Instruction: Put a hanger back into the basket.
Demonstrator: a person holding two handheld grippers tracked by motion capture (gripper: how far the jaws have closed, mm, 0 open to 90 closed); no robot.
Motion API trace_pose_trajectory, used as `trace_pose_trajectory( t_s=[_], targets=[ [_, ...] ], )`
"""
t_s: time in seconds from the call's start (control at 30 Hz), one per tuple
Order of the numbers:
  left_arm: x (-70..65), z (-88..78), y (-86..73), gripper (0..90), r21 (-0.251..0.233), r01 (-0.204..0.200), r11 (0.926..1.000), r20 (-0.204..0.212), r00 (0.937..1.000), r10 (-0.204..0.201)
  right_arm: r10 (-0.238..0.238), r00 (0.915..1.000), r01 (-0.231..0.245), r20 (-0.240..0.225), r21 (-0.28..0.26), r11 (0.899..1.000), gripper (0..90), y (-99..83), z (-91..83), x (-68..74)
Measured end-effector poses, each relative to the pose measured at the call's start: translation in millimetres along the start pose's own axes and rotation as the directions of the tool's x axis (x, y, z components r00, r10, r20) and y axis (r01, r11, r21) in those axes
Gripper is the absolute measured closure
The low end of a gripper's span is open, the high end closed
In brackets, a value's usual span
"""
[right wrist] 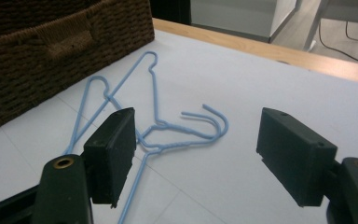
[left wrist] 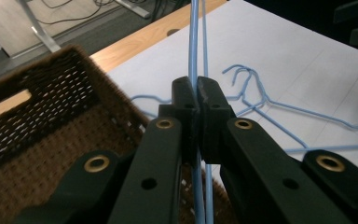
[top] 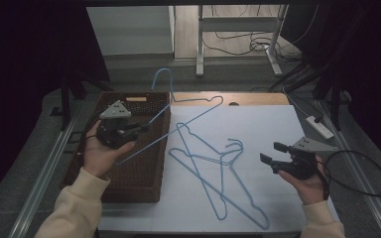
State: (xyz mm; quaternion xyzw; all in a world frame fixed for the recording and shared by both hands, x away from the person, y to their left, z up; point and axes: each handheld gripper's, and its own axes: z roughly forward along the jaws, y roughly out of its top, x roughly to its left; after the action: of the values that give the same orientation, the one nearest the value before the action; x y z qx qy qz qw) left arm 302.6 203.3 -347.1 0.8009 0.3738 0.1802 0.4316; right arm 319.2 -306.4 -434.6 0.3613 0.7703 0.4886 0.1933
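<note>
Left gripper point(top: 141, 128) pinching a blue hanger point(top: 188, 116), lifted over the brown basket point(top: 144, 183). Right gripper point(top: 273, 152) spread wide, nothing inside, near two more hangers point(top: 213, 168) lying crossed on the white table point(top: 273, 124).

Lab / recording setup, not a home.
Dark curtains point(top: 25, 54) round a white-topped table point(top: 258, 129), loose cables point(top: 238, 44) on floor, metal stand legs point(top: 201, 39), power strip point(top: 320, 127).

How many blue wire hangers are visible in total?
3. One hanger is held by the left gripper over the wicker basket; two crossed hangers lie on the white table.
</note>
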Motion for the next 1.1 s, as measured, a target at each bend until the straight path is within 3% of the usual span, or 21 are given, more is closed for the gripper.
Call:
trace_pose_trajectory(
  t_s=[0.4, 0.57, 0.83, 1.1],
  targets=[
    [23.4, -30.9, -26.0, 87.2, -0.014, 0.055, 0.9984, -0.064, 0.9964, -0.056, 0.0, 1.0, -0.001, 0.01, 0.033, 0.999, 28.4, -15.2, 7.0, -0.8],
    [35.0, -41.8, -37.6, 87.2, -0.019, 0.088, 0.9959, -0.097, 0.9912, -0.09, -0.002, 1.0, 0.002, 0.008, 0.046, 0.999, 28.5, -18.5, 8.6, 0.3],
    [53.0, -43.4, -52.9, 87.2, -0.015, 0.136, 0.9906, -0.133, 0.9817, -0.136, -0.007, 1.0, 0.007, 0.005, 0.063, 0.998, 28.2, -21.8, 12.4, 1.5],
    [60.4, -58.6, -61.8, 87.3, -0.061, 0.155, 0.9861, -0.156, 0.9743, -0.162, -0.008, 0.9999, 0.008, 0.006, 0.068, 0.998, 28.1, -22.5, 13.6, 1.8]
  ],
)
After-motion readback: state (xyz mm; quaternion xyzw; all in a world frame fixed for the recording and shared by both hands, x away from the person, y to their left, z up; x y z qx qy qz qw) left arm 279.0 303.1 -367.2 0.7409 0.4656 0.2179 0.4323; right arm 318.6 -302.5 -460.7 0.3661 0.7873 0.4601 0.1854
